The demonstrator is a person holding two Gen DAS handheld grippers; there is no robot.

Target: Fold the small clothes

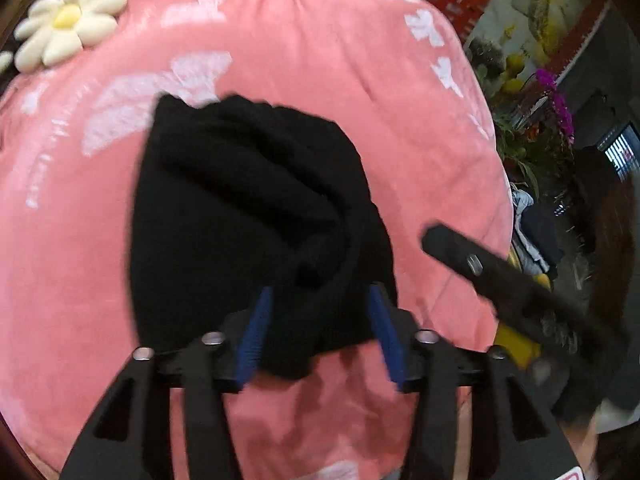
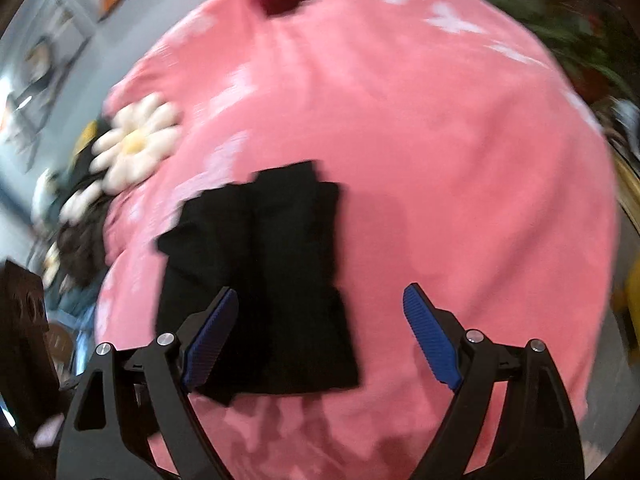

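One black garment [image 1: 248, 216] lay on the pink blanket [image 1: 320, 60], two daisy cushions [image 2: 134, 142] beside it; left gripper [image 1: 320, 332] and right gripper [image 2: 320, 336] both gaped, gripping nothing

Black garment [image 1: 248, 216]: small, knit-textured, folded into a rough rectangle with overlapping layers and a thick rolled ridge running across its top. It lies flat on the pink blanket [image 1: 360, 80], near the blanket's middle, well apart from the daisy cushion [image 1: 68, 20] at the blanket's edge.
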